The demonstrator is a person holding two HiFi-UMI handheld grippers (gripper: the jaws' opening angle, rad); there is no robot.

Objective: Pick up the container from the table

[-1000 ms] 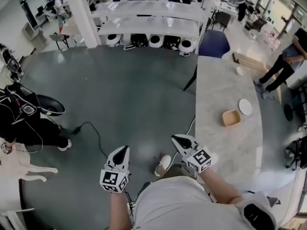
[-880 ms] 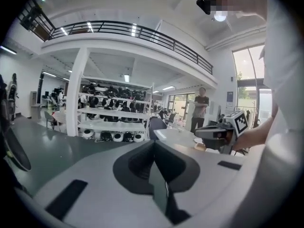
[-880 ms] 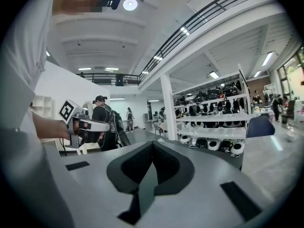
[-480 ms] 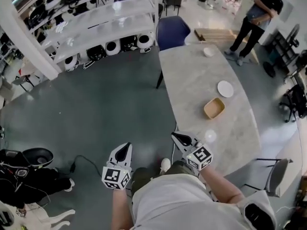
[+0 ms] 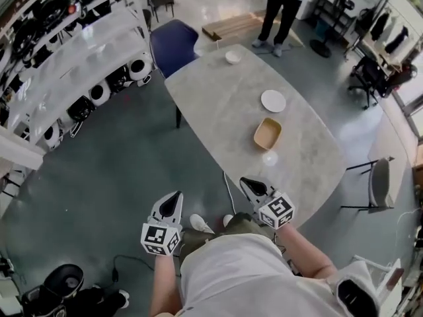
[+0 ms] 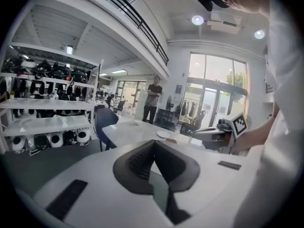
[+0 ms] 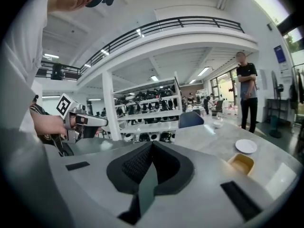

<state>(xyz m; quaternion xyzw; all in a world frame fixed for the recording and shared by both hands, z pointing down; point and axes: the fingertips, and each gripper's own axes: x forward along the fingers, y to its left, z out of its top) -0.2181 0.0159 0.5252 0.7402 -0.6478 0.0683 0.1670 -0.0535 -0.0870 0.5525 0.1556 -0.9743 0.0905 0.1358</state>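
Shelving [image 5: 79,51] runs down the left, racked with round white-and-black units, and there's dark grey floor [image 5: 112,170] in front of it. The left claw [image 5: 174,198] is clenched tight over that floor, nothing in it, short of the worktop's near end. A blue chair [image 5: 173,45] sits at the far left corner of the worktop [image 5: 218,104], a long pale marble-look slab with rounded ends. On it, a small white bowl [image 5: 232,57] by the far end; what's inside can't be made out. The right claw [image 5: 246,183] is pinched together and empty too, hovering by the near edge. Beyond it is the container [image 5: 268,133]: tan, shallow, rectangular with rounded corners, open-topped, nothing visible inside. It sits toward the near end, well apart from both claws. A bare white plate [image 5: 273,101] lies near it on the far side, by the right edge. A person [image 5: 284,2] stands past the far end, and a grey chair [image 5: 380,183] is off the right edge.
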